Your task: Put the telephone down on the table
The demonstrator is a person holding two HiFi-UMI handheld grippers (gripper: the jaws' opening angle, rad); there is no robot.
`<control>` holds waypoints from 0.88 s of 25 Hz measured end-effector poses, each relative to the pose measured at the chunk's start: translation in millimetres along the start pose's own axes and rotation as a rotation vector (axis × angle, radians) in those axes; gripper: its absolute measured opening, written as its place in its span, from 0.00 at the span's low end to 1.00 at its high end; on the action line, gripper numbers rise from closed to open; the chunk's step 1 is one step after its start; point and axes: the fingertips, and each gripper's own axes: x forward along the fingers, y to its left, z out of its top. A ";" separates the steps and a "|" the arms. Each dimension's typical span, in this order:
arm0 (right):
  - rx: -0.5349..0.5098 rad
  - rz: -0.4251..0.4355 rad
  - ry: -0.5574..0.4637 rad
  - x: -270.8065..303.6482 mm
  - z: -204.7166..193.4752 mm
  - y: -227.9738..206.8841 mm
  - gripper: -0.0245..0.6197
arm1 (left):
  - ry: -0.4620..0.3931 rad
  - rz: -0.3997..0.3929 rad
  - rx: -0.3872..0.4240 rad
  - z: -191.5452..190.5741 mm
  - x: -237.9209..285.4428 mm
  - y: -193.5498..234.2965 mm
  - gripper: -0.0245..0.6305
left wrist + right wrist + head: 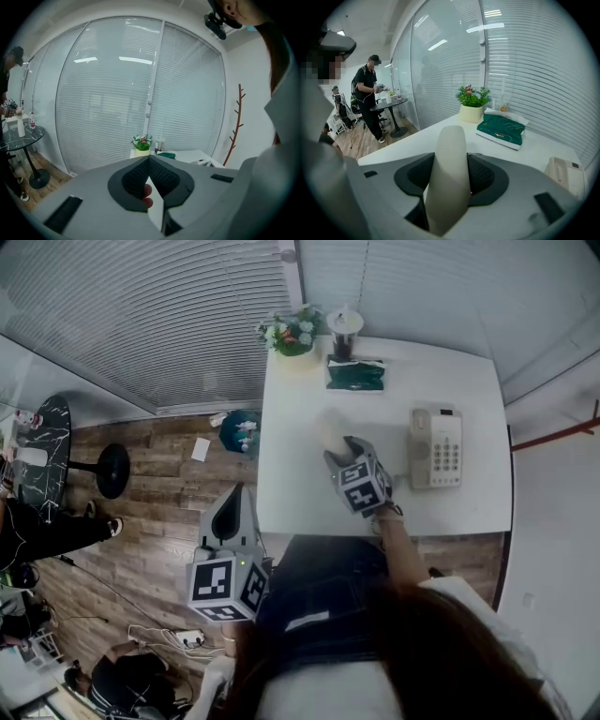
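Note:
The cream telephone handset (330,430) is clamped upright between the jaws of my right gripper (339,448), above the middle of the white table (291,484). In the right gripper view the handset (449,173) fills the gap between both pads. The telephone base (436,448) with its keypad lies on the table to the right, apart from the handset; a corner of the base (565,174) shows low at the right. My left gripper (232,514) hangs off the table's near left side, over the wood floor. Its jaws (149,161) meet at the tips with nothing between them.
A potted flower plant (292,334), a cup (344,326) and a green tissue pack (355,374) stand along the table's far edge by the blinds. A teal object (241,430) lies on the floor to the left. A black round table (47,451) and people are further left.

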 end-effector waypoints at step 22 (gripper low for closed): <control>-0.063 0.121 0.037 22.7 -9.7 39.9 0.38 | -0.002 0.112 -0.021 -7.9 -25.2 12.6 0.04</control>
